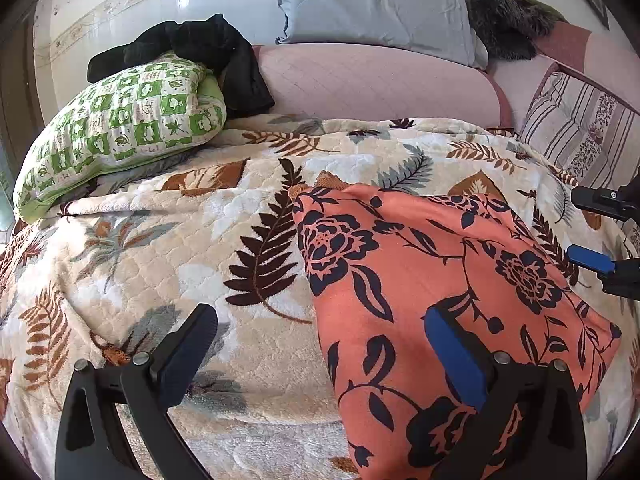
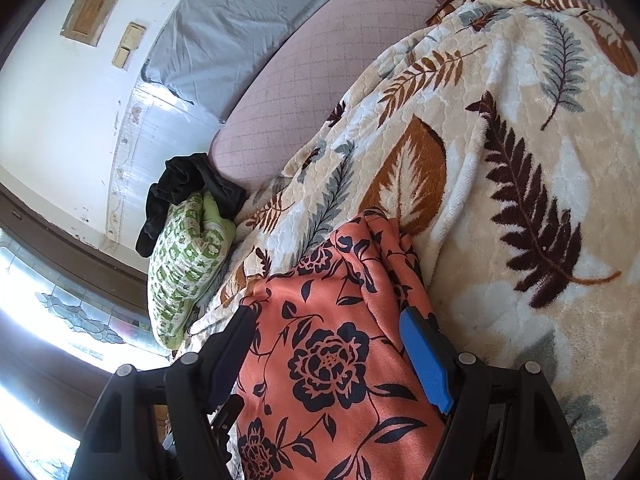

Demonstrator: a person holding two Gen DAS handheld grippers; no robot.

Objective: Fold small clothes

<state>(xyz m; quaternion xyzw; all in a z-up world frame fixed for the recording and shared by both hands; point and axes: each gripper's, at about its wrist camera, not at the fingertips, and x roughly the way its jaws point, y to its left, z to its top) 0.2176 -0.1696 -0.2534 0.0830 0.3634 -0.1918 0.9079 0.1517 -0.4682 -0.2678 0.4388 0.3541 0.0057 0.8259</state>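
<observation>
The left gripper (image 1: 320, 344) hangs over the bed with its jaws spread wide and nothing between the pads: its dark left finger sits above the leaf-print blanket (image 1: 168, 248), and its blue-padded right finger (image 1: 456, 360) sits above the left part of the orange floral garment (image 1: 440, 272). Whether that finger touches the cloth cannot be told.

The right gripper (image 2: 328, 356) also stands wide, its two fingers straddling the same orange garment (image 2: 332, 360), which runs up between them without being pinched. In the left wrist view the tips of this gripper show at the right edge (image 1: 592, 232), just beside the garment's right border.

The garment, orange with dark navy roses and leaves, lies on the cream fleece blanket with brown and grey fern leaves, near the front of the bed, with one folded edge bunched at its far end in the right wrist view.

Farther back lie a green-and-white checked pillow (image 1: 120, 128) with a black garment (image 1: 200, 48) draped on it, a pink quilted cushion (image 1: 376, 80), a grey pillow (image 1: 372, 4) and a striped pillow (image 1: 580, 136).
</observation>
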